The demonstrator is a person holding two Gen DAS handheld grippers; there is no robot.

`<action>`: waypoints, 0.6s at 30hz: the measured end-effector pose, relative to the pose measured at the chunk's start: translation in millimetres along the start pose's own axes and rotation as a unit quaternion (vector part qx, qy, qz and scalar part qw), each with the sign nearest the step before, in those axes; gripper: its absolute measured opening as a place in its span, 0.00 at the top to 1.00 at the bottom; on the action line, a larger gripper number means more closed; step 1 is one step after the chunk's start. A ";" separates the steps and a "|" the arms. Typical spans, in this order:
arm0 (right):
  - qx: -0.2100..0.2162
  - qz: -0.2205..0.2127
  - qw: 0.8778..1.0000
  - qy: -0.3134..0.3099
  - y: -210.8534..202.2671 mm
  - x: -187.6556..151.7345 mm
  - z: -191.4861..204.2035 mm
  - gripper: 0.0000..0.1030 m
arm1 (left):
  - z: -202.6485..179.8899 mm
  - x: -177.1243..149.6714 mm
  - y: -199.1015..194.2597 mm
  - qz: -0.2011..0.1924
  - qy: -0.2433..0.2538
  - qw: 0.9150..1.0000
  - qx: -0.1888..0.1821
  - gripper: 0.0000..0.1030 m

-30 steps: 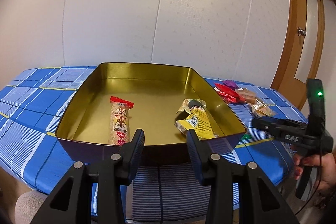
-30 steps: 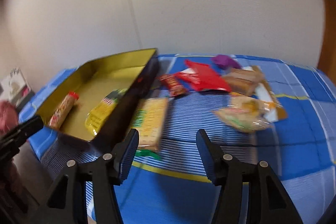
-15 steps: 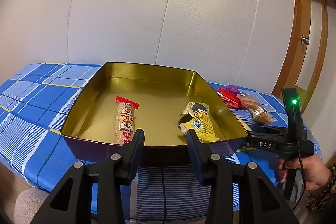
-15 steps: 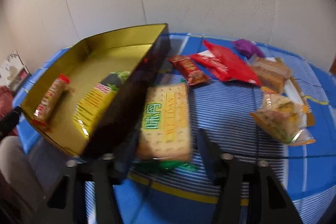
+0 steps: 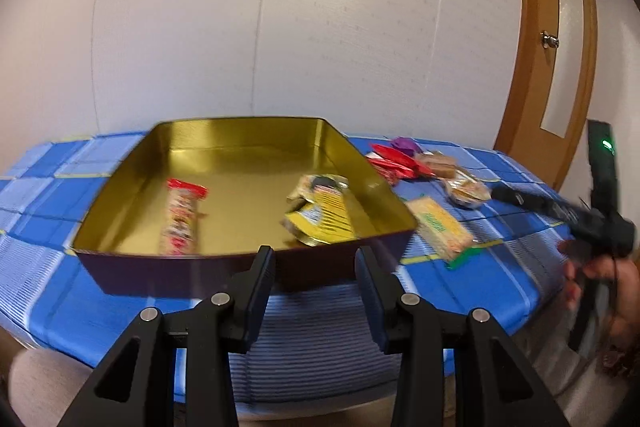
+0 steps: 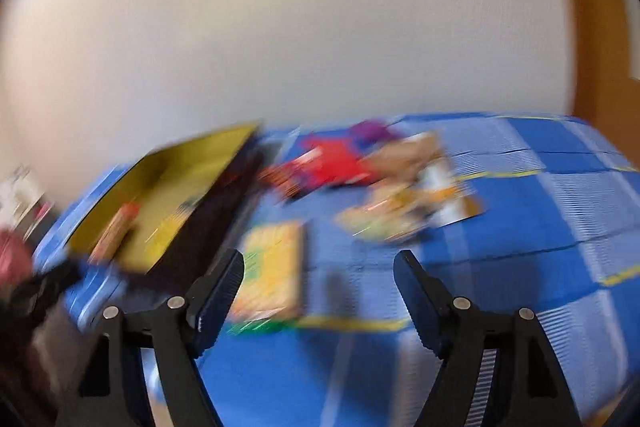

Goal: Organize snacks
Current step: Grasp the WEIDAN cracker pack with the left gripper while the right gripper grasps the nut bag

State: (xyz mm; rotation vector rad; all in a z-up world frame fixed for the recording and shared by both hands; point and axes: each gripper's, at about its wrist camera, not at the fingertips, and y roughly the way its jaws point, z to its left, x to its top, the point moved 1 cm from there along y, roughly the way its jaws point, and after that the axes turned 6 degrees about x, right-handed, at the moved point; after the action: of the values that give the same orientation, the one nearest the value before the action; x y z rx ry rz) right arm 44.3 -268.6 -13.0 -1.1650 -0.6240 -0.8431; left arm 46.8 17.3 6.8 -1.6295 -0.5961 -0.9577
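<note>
The task looks to be at an early stage: only two snacks lie inside the rectangular gold-coloured metal tin [image 5: 244, 163], and the rest are not yet put away. The tin stands on the blue checked tablecloth [image 5: 500, 279]. In it, toward the left, lies a long narrow snack stick in a clear wrapper with red ends [image 5: 182, 217], and toward the right a crumpled yellow and black packet [image 5: 320, 213] that rests close to the right wall. Between them the gold floor is bare, so I judge there is enough room for more. Outside the tin, just beside its right wall, lies a flat yellow cracker pack with green print [image 5: 440, 227]. Farther back on the cloth is a small heap: red wrappers [image 5: 394, 163], a purple piece [image 5: 406, 145], a brown wrapped cake [image 5: 438, 161] and a clear bag with a yellowish snack [image 5: 466, 189]. All these remain to be moved. The left gripper [image 5: 314, 263] hovers before the near wall of the tin, its jaws partly apart and nothing between them. The right gripper [image 6: 320, 277] has just been opening its jaws; they stand wide apart and empty, and the cracker pack lies on the cloth just ahead of its left finger, though this view is strongly blurred.
</note>
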 end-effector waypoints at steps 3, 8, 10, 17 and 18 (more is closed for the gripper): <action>-0.021 0.009 0.998 0.063 16.0 15.0 -26.8 0.25 | -12.4 -5.1 0.4 0.015 -0.019 0.999 -0.023 0.59; -0.034 0.043 0.991 0.120 61.0 36.7 -46.7 0.25 | -39.6 -10.6 3.5 0.039 -0.017 0.998 -0.045 0.59; -0.050 0.067 0.990 0.118 77.5 39.4 -44.8 0.27 | -50.2 -11.4 4.3 0.043 -0.003 0.998 -0.047 0.59; -0.046 0.104 0.992 0.058 84.0 28.9 -53.6 0.63 | -85.1 1.6 17.7 0.065 0.017 0.995 -0.072 0.59; -0.047 0.105 0.992 0.053 77.7 25.6 -57.8 0.64 | -91.3 4.7 21.6 0.070 0.016 0.994 -0.078 0.59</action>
State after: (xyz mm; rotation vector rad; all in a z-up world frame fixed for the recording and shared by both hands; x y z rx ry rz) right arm 123.1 -317.7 -50.6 -1.2396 -0.3703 -0.7543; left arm 40.8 -76.4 5.5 -1.7665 -0.3875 -0.9431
